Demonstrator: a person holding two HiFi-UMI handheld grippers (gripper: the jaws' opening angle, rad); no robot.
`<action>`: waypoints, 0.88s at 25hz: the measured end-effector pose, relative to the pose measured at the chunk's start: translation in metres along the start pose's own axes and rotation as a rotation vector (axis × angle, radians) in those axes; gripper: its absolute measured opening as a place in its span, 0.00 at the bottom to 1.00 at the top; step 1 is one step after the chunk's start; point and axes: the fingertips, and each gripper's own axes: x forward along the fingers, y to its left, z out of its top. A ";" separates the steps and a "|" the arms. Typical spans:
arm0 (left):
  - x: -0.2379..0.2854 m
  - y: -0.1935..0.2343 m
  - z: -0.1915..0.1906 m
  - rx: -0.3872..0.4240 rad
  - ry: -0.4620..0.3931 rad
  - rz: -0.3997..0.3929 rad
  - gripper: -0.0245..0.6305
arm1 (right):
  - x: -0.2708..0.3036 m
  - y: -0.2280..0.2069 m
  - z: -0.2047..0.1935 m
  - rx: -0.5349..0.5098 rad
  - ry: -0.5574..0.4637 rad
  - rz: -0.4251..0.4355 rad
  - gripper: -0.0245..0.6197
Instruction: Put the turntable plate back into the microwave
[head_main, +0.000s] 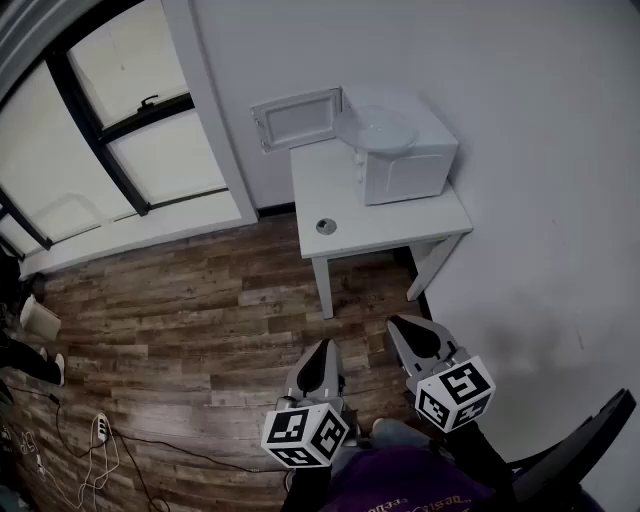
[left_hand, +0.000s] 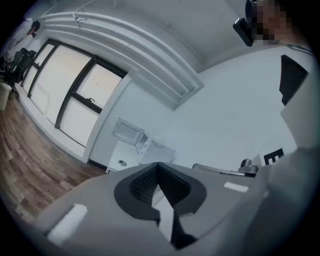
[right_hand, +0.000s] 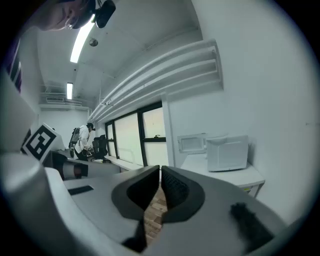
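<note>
Fingers (left_hand: 145, 182) of the left gripper (head_main: 321, 349) are pressed flat together, pad on pad, and the right gripper (head_main: 405, 326) has its fingers (right_hand: 175, 187) closed the same way, gripping nothing. Both are held low over the floor (head_main: 200, 300), well short of the microwave (head_main: 410, 165) and pointing towards it. The microwave is a white box with its door (head_main: 297, 118) swung wide open on the window side. Its mouth faces that way too, and I cannot make out what is inside. The turntable plate (head_main: 380, 128), clear glass, lies flat on top of the microwave, covering most of its roof. Under the microwave is a small white table (head_main: 400, 225), and on the tabletop in front of the open door, nearer the grippers than the microwave is, sits a small round grey piece (head_main: 326, 226) by itself. The floor is wood plank in mixed browns. A plain white wall (head_main: 500, 80) runs behind the microwave and along its far side. Beyond the open door come tall windows (head_main: 150, 130) in dark frames with a white ledge (head_main: 140, 235) below them. Loose cables (head_main: 100, 440) trail on the planks far from the microwave, past the left gripper. Farther along the windows from the microwave a person (right_hand: 82, 140) stands in a light top.
</note>
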 end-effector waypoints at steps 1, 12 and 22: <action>0.002 0.002 0.004 0.003 -0.019 -0.006 0.04 | 0.005 0.000 -0.001 0.006 -0.001 0.003 0.05; 0.076 0.017 0.038 -0.038 -0.116 -0.087 0.04 | 0.073 -0.058 0.010 0.061 -0.046 -0.007 0.05; 0.232 0.046 0.097 -0.038 -0.113 -0.083 0.04 | 0.186 -0.178 0.063 0.120 -0.085 -0.033 0.05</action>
